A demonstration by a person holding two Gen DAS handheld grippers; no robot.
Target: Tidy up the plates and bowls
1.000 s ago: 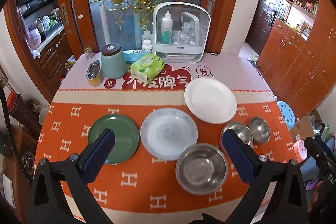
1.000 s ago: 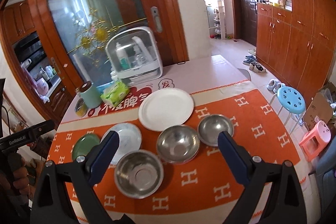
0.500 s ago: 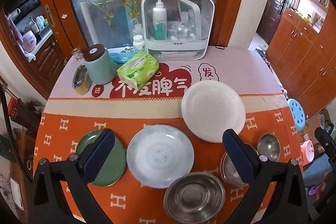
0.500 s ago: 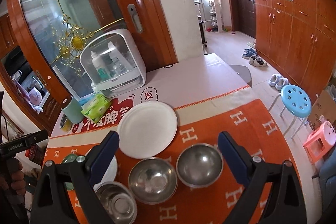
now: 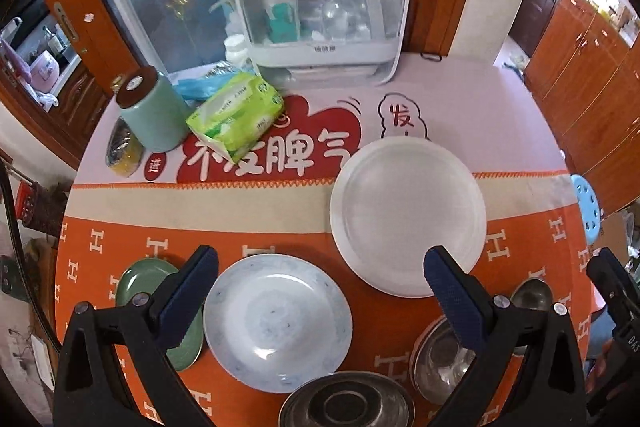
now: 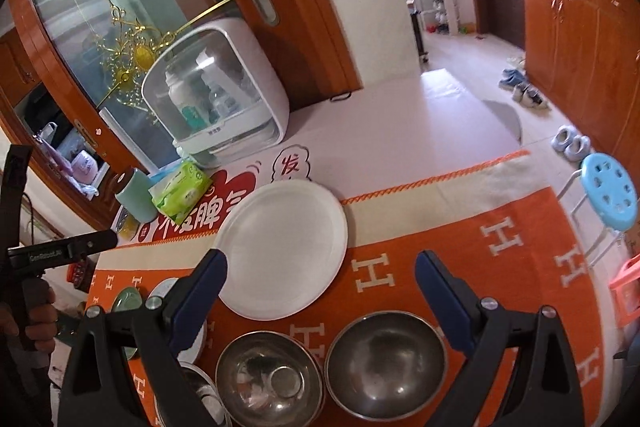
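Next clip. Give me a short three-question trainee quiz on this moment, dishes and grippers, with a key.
1. True or false: the left gripper grips the green plate.
2. How many steel bowls show in the right wrist view?
3. Which dish lies farthest from the cameras: A) white plate B) speckled plate C) largest steel bowl?

Key: 1 false, both the left and the right gripper are open and empty; 2 three; 3 A.

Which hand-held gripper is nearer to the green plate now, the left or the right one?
Left. The left hand-held gripper has one finger over the green plate. The right hand-held gripper is over the steel bowls, further right.
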